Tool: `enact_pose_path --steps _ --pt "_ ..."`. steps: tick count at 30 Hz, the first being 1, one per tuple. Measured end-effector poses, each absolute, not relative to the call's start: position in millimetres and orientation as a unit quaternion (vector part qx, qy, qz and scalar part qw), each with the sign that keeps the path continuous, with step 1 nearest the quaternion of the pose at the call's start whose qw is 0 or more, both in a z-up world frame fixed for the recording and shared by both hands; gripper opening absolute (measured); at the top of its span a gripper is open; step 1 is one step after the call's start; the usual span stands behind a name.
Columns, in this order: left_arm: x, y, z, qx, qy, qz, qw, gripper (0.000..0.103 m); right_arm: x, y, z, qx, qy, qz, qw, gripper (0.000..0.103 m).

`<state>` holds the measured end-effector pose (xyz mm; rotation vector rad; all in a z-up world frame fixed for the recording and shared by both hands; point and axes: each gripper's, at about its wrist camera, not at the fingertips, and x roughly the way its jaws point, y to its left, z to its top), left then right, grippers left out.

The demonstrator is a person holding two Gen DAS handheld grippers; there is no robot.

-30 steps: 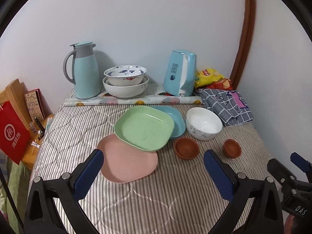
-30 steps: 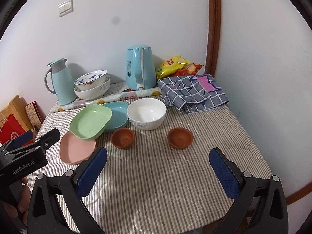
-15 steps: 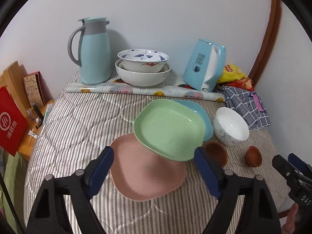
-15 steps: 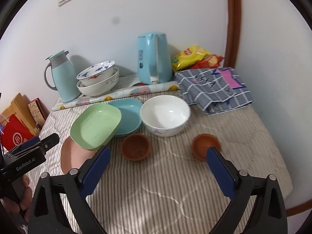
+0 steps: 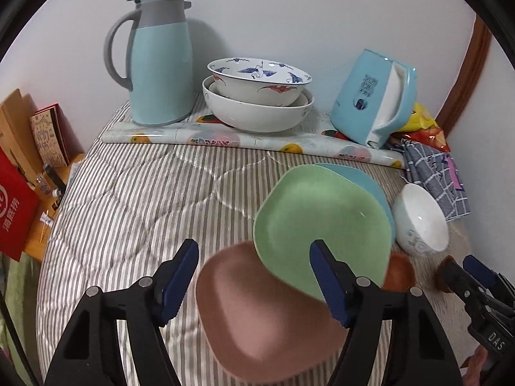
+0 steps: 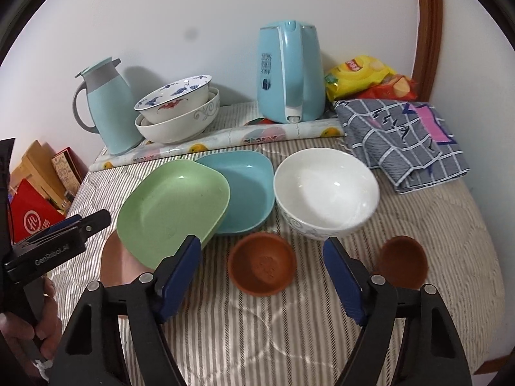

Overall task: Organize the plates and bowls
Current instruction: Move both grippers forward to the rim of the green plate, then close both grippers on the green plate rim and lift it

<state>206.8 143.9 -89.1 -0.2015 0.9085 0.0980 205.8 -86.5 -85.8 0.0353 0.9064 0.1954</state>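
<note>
Hand-held gripper, left (image 5: pixel 254 273), we note spread wide over the pink plate (image 5: pixel 267 321); right hand-held gripper (image 6: pixel 262 273) likewise released above a brown bowl (image 6: pixel 262 267).

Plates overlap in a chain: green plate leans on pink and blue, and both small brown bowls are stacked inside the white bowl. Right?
Not quite. The plate chain is right: green plate overlaps pink plate and blue plate. But the two brown bowls sit apart on the striped cloth, in front of the white bowl, which is empty. The right wrist view shows it.
</note>
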Motion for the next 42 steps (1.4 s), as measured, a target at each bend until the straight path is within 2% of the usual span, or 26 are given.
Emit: enact_pose_path --steps 5,7,11,13,20,23,25,27,28,38,42 --pt "232.6 141.2 -97.7 -0.09 0.443 0.031 0.891 0.068 220.5 -70.3 -96.4 0.029 0.446 0.111 0.888 0.078" --pt "240.1 141.1 -100.1 -0.088 0.445 0.028 0.891 0.066 226.0 -62.9 -100.9 0.027 0.451 0.114 0.885 0.072" --pt "253.0 143.2 -108.0 -0.091 0.45 0.024 0.888 0.059 238.5 -50.7 -113.5 0.026 0.467 0.12 0.876 0.068" --pt "258.0 144.4 -112.9 -0.093 0.454 0.022 0.886 0.052 243.4 -46.2 -119.8 0.026 0.473 0.121 0.872 0.066" --pt "270.9 141.3 -128.9 -0.091 0.47 0.004 0.878 0.043 257.5 -38.6 -137.4 0.029 0.492 0.12 0.862 0.06" --pt "271.8 140.5 -133.0 -0.099 0.474 -0.006 0.875 0.033 261.6 -34.2 -144.0 0.022 0.5 0.128 0.856 0.044" --pt "270.5 140.0 -133.0 -0.102 0.472 -0.011 0.875 0.023 263.8 -31.9 -148.0 0.019 0.504 0.129 0.854 0.03" --pt "269.0 138.9 -132.1 -0.099 0.471 -0.013 0.876 0.015 264.8 -30.6 -150.5 0.016 0.505 0.129 0.853 0.02" --pt "268.0 138.1 -131.4 -0.095 0.47 -0.014 0.878 0.012 264.8 -31.1 -150.4 0.013 0.503 0.123 0.855 0.019" --pt "243.2 135.7 -103.8 -0.096 0.458 -0.006 0.884 0.01 254.6 -37.9 -126.0 0.004 0.474 0.126 0.872 0.014" --pt "231.8 135.3 -87.5 -0.097 0.448 -0.005 0.889 0.01 244.3 -40.3 -106.0 0.009 0.459 0.14 0.877 0.008"
